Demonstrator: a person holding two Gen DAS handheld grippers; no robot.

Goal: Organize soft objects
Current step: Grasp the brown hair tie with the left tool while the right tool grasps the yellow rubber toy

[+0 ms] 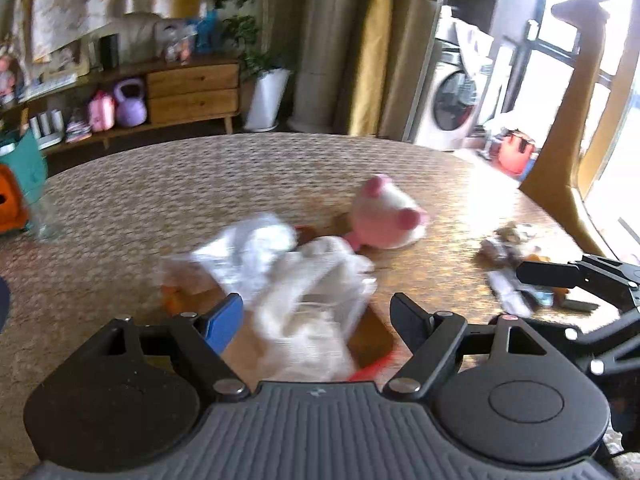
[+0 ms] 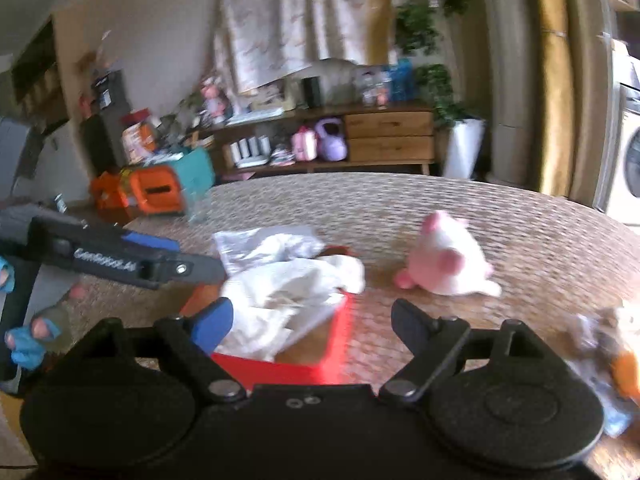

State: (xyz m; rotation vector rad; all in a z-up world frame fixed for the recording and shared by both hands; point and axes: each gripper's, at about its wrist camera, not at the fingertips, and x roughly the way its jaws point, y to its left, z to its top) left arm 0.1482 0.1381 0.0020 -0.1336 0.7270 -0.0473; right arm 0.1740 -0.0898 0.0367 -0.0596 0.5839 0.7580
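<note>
A white crumpled cloth (image 1: 304, 280) lies in and over a shallow red-rimmed box (image 1: 372, 368) on the woven table. A pink and white plush toy (image 1: 386, 216) lies on the table beyond it. My left gripper (image 1: 318, 312) is open, its fingers on either side of the cloth just above the box. In the right wrist view the cloth (image 2: 288, 284), the red box (image 2: 340, 336) and the plush (image 2: 448, 260) show again. My right gripper (image 2: 312, 320) is open and empty over the box's near edge. The left gripper (image 2: 120, 264) reaches in from the left.
A pile of small soft items (image 1: 516, 268) with an orange piece lies at the table's right, also in the right wrist view (image 2: 616, 364). The round table edge (image 1: 240, 138) curves behind. Orange and teal bins (image 2: 168, 188) stand on the floor at left.
</note>
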